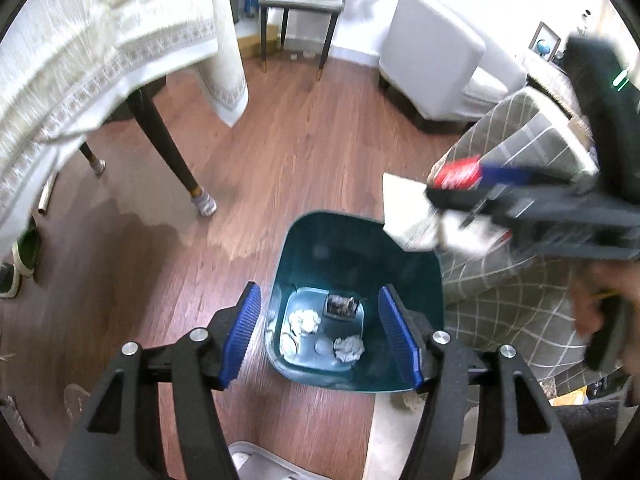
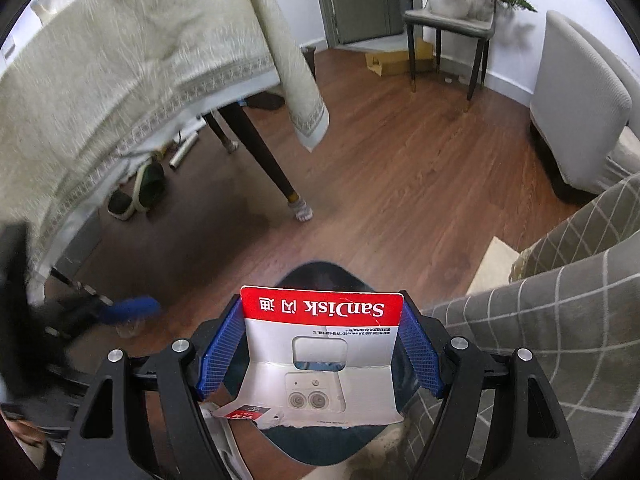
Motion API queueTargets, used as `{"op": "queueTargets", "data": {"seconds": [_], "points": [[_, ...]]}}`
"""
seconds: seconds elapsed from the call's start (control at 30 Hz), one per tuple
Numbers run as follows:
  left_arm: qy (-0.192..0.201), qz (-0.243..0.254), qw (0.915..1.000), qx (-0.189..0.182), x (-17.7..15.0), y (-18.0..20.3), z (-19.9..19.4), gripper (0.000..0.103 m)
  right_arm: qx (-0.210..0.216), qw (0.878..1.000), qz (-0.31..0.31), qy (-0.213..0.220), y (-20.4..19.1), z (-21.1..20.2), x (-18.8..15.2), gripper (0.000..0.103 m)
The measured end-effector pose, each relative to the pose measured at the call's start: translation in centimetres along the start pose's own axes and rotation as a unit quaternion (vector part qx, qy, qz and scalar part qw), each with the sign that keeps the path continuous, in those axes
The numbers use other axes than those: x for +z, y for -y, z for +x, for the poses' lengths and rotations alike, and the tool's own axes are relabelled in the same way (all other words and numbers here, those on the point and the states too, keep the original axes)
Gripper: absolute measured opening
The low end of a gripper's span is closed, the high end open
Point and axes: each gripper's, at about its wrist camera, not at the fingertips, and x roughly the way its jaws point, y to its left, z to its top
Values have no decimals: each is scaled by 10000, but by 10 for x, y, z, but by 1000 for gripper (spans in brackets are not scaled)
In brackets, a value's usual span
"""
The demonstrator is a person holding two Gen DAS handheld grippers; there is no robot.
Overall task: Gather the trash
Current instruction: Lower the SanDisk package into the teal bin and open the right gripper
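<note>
A teal trash bin [image 1: 308,236] stands on the wood floor. Inside lie two crumpled paper balls [image 1: 306,322] and a small dark wrapper [image 1: 341,306]. My left gripper [image 1: 320,336] is open and empty, its blue pads on either side of the bin's mouth, above it. My right gripper [image 2: 320,344] is shut on a red-and-white SanDisk card package [image 2: 322,344], held over the bin [image 2: 320,270]. In the left wrist view the right gripper [image 1: 452,196] shows at right, over the bin's far right rim, with the package [image 1: 456,174].
A table with a cream cloth [image 1: 80,60] and dark legs [image 1: 172,152] stands at left. A grey checked cushion seat [image 1: 500,280] is right of the bin. A white armchair [image 1: 432,60] and a side chair [image 1: 300,4] stand farther back. Shoes [image 2: 140,192] lie under the table.
</note>
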Motion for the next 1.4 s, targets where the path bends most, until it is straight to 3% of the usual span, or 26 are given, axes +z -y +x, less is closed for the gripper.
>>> {"op": "queueTargets", "data": {"seconds": [0.33, 0.53, 0.9, 1.17, 1.4], "points": [[680, 126, 9974, -190, 20, 17, -60, 49, -191, 9971, -269, -690, -4, 48, -36, 76], [870, 46, 9958, -298, 28, 19, -80, 38, -284, 9935, -361, -1044, -7, 73, -53, 76], [1158, -110, 9923, -420, 42, 19, -107, 34, -560, 9833, -659, -1601, -9, 107, -83, 76], [1338, 11, 9902, -394, 52, 31, -125, 33, -538, 9829, -715, -1607, -1, 98, -87, 81], [1476, 131, 9881, -409, 63, 46, -135, 33, -308, 9912, -705, -1078, -9, 58, -70, 81]]}}
